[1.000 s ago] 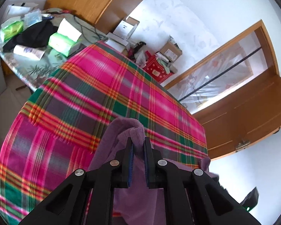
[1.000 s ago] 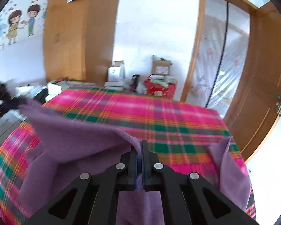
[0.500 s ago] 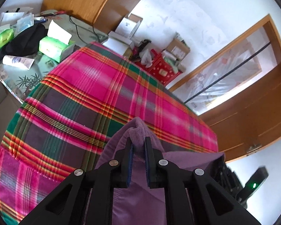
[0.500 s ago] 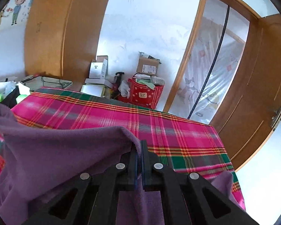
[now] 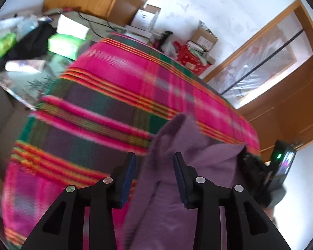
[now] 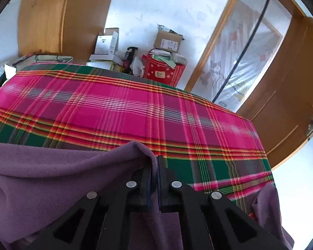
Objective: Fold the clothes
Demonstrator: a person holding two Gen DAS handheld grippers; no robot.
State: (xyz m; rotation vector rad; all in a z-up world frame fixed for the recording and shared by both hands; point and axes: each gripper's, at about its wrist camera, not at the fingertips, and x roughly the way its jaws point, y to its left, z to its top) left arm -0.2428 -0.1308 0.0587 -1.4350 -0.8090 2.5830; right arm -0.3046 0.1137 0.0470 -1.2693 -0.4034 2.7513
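A purple fleece garment (image 5: 177,189) lies over the near part of a table covered with a pink, green and orange plaid cloth (image 5: 119,87). My left gripper (image 5: 154,164) is open, its jaws wide apart on either side of a raised fold of the garment. My right gripper (image 6: 155,162) is shut on the purple garment (image 6: 52,175) and pinches its edge just above the plaid cloth (image 6: 125,108). The garment spreads left from that grip, and another part (image 6: 267,206) shows at the lower right.
A side table (image 5: 20,73) at the far left holds green tissue packs, a black cloth and papers. Cardboard boxes and a red bin (image 6: 162,70) stand against the back wall. A wooden door (image 6: 285,95) is at the right.
My left gripper has opened and let go of the purple fold it was pinching. My right gripper stays shut on the garment and has moved lower and forward over the table.
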